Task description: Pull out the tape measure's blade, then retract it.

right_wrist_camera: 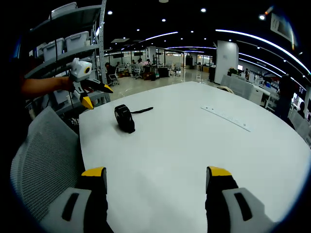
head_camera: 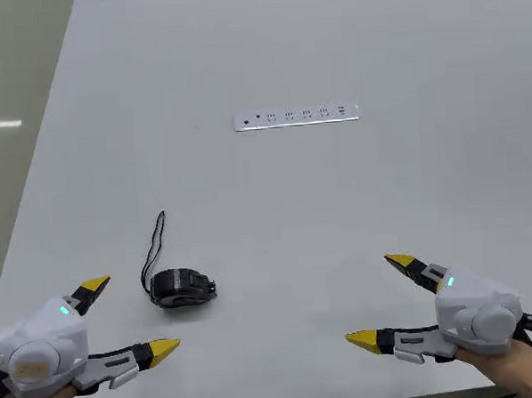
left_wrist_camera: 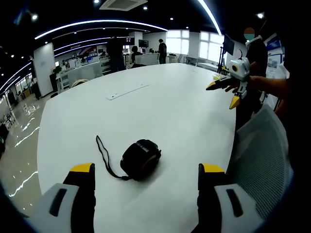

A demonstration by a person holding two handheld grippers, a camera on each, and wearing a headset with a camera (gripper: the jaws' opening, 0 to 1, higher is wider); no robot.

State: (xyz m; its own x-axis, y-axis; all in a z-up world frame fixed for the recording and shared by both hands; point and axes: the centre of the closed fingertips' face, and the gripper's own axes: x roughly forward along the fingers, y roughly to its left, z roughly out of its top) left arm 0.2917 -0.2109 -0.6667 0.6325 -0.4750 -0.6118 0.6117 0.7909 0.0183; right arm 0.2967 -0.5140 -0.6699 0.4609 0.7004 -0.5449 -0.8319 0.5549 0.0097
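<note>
Nearest, at the near edge of the white counter (head_camera: 338, 213), the two tools are held low. The left hand-held gripper (head_camera: 132, 315) is at the near left with its yellow-tipped jaws spread wide and nothing between them. The right hand-held gripper (head_camera: 379, 300) is at the near right, its jaws likewise wide apart and empty. The two are well apart from each other.

Just beyond the left one, and slightly to its right, lies the tape measure (head_camera: 181, 288): a small black case resting on the counter, touched by neither tool. In the left gripper view it sits in line with the gap between the jaws, close ahead (left_wrist_camera: 141, 159). In the right gripper view it is off to the far left (right_wrist_camera: 125, 118). No blade shows outside the case, so it looks fully wound in. Its thin black strap (head_camera: 152, 245) trails away from the case toward the far side.

Farther off, near the middle of the counter, a white power strip (head_camera: 296, 116) lies flat, well clear of everything.

By this layout the task has not begun. The case has yet to be gripped, the blade tip caught and drawn out, and then the blade let back in. The left tool seems best placed to take the case.
</note>
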